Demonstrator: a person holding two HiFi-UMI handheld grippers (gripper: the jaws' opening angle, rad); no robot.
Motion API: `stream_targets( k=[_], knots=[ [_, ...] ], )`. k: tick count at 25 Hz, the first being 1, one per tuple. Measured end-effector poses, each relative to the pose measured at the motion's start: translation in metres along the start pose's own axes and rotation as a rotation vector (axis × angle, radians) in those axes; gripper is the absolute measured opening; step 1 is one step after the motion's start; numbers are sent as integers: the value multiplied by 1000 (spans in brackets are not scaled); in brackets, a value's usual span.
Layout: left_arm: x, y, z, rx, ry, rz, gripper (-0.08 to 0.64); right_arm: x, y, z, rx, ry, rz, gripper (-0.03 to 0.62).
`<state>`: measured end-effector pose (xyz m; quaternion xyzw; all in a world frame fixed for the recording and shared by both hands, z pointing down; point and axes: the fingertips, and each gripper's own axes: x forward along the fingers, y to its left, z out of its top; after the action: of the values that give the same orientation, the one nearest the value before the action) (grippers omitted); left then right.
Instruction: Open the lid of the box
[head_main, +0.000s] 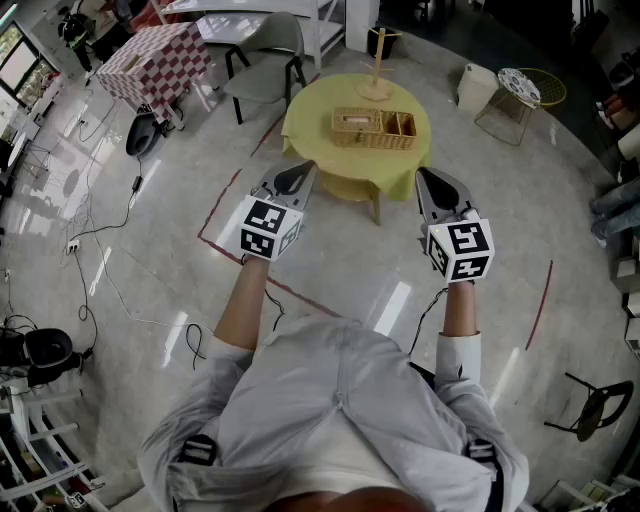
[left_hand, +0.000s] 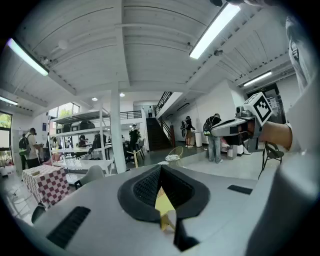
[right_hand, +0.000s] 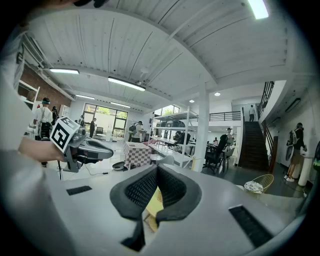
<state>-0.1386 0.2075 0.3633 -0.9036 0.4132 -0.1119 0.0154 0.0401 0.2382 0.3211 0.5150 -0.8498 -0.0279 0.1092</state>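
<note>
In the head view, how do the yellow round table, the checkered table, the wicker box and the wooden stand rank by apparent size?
1. yellow round table
2. checkered table, though it stands farther from the camera
3. wicker box
4. wooden stand

Glossy grey floor (head_main: 345, 262), checkered table (head_main: 158, 62), grey chair (head_main: 266, 45), white ribbed ceiling (left_hand: 150, 50), strip lights (left_hand: 212, 31)

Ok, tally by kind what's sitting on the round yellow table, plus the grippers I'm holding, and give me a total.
Woven box: 1
Wooden stand with an upright pole: 1
Grippers: 2, the left gripper and the right gripper
Total: 4
</note>
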Motion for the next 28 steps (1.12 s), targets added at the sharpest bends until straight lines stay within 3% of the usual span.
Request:
stream_targets(
  k=[16, 22, 28],
  knots=[
    [18, -29, 3, -14, 25, 74, 28, -7, -27, -18, 92, -13, 123, 21],
    [47, -19, -5, -23, 29, 72, 28, 10, -42, -31, 95, -3, 153, 21],
    [103, 23, -20, -30, 51, 47, 28, 73, -70, -44, 117, 21, 149, 21]
  ],
)
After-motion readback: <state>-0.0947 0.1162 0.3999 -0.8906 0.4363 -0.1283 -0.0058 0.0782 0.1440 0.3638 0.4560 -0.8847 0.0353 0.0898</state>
